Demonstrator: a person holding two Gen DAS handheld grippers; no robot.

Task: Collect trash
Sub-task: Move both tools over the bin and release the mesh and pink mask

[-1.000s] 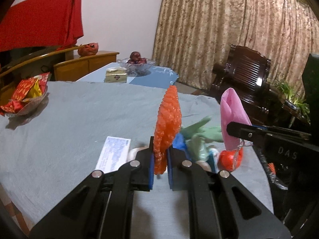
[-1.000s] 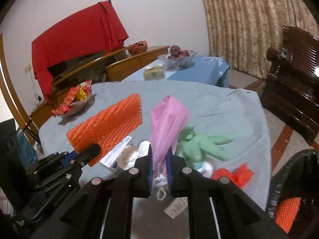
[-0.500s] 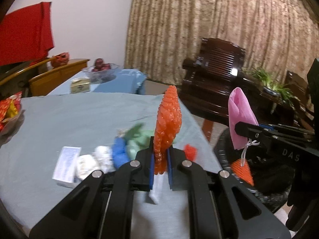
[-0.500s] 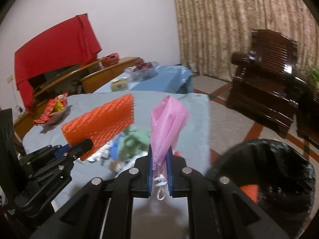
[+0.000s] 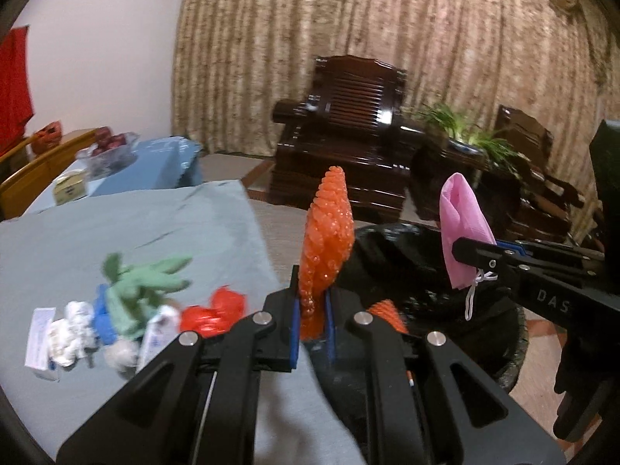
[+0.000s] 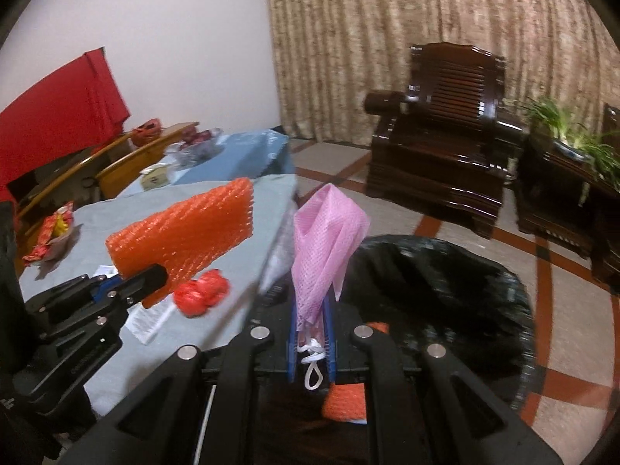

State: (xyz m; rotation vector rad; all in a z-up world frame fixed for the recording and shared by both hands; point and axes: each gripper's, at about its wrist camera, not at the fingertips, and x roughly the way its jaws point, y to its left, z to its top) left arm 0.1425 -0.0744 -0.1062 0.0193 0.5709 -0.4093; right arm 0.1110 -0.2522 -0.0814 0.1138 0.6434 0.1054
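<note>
Right wrist view: the right hand-held gripper (image 6: 312,343) pinches the pink mesh bag (image 6: 323,248) near the black-lined bin (image 6: 484,271), while the left hand-held gripper (image 5: 310,321) clamps orange foam netting (image 5: 327,248) at the table (image 5: 116,228) edge (both light, clingy), so either could snag on a pad or flutter outside the rim.

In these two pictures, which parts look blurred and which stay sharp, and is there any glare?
Left wrist view: the black left tongs and the orange foam net sleeve are sharp; the green glove on the table is smeared. Right wrist view: the pink mesh bag is sharp; the black bin liner is streaked. Both views: fisheye bending, dark corners, small glare on the dark wooden armchair.
</note>
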